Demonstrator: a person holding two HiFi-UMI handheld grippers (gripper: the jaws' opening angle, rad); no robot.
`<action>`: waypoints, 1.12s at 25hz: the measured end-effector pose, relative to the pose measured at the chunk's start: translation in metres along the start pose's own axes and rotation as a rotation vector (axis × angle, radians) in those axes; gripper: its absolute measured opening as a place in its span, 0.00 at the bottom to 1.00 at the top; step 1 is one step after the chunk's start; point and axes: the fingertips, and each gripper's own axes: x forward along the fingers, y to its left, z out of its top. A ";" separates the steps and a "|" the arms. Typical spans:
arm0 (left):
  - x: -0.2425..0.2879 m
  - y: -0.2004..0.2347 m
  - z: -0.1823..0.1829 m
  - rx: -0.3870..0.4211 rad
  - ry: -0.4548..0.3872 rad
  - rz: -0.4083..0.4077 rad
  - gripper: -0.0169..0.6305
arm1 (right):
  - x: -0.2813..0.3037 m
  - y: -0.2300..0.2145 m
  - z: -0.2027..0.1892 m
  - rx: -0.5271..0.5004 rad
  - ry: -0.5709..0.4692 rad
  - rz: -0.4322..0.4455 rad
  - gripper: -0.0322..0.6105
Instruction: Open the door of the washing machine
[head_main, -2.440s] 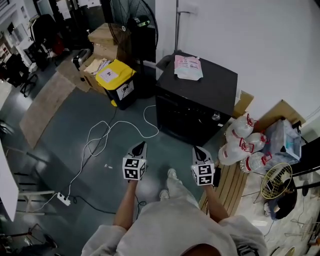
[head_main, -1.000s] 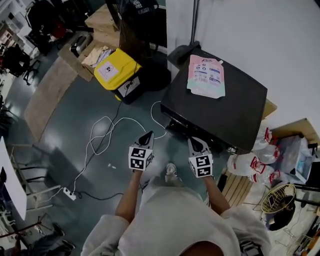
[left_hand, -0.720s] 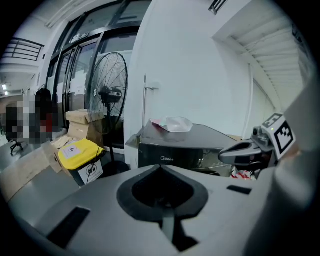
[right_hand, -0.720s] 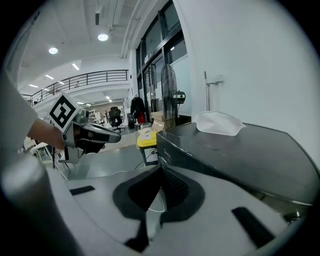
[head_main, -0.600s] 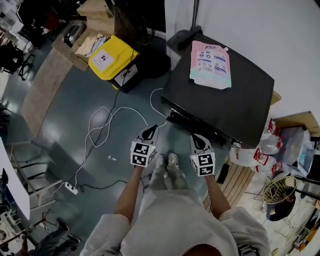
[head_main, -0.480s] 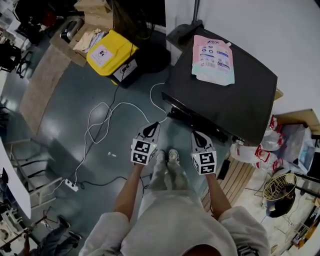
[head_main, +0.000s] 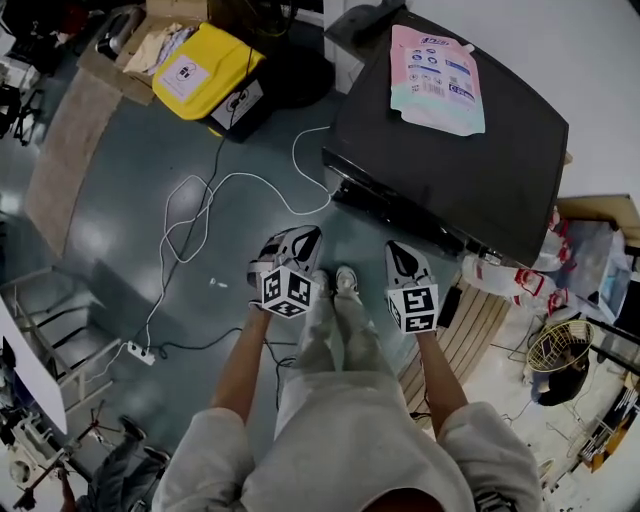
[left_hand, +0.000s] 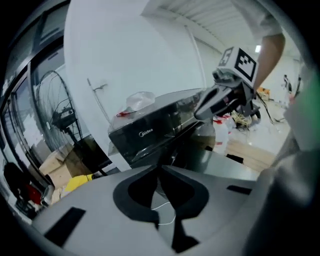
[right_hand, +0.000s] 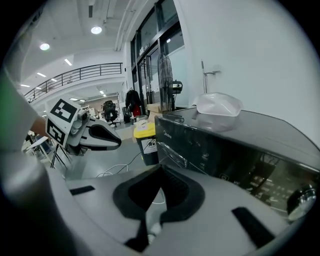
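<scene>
The black washing machine (head_main: 455, 175) stands against the white wall at the upper right, with a pink and mint pouch (head_main: 437, 65) lying on its lid. Its front panel (right_hand: 210, 150) carries a drawer and a knob (right_hand: 300, 197); the door is hidden below the panel. My left gripper (head_main: 312, 234) hangs shut and empty over the floor, short of the machine's front left corner. My right gripper (head_main: 398, 249) is shut too, just before the front panel and holding nothing. The left gripper view shows the machine (left_hand: 150, 135) ahead beyond closed jaws (left_hand: 160, 168); the right gripper's tips (right_hand: 161, 168) also meet.
A white cable (head_main: 200, 215) loops across the grey floor to a power strip (head_main: 135, 352). A yellow-lidded bin (head_main: 205, 65) and cardboard boxes (head_main: 135, 35) stand at the upper left. Water bottles (head_main: 510, 285), a wooden pallet (head_main: 470, 335) and a fan (head_main: 555, 360) crowd the machine's right side.
Both grippers have sunk and sit closer to the machine's front. The left gripper has rolled, its marker cube turned. The machine has grown larger in the head view.
</scene>
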 end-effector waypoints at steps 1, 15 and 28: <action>0.001 -0.004 -0.002 0.031 0.004 -0.011 0.05 | 0.000 0.001 -0.003 0.000 0.005 0.000 0.05; 0.052 -0.041 -0.047 0.035 0.006 -0.135 0.54 | 0.022 0.016 -0.056 0.014 0.065 0.017 0.05; 0.141 -0.052 -0.081 0.019 0.009 -0.179 0.54 | 0.047 0.019 -0.113 0.054 0.105 0.009 0.05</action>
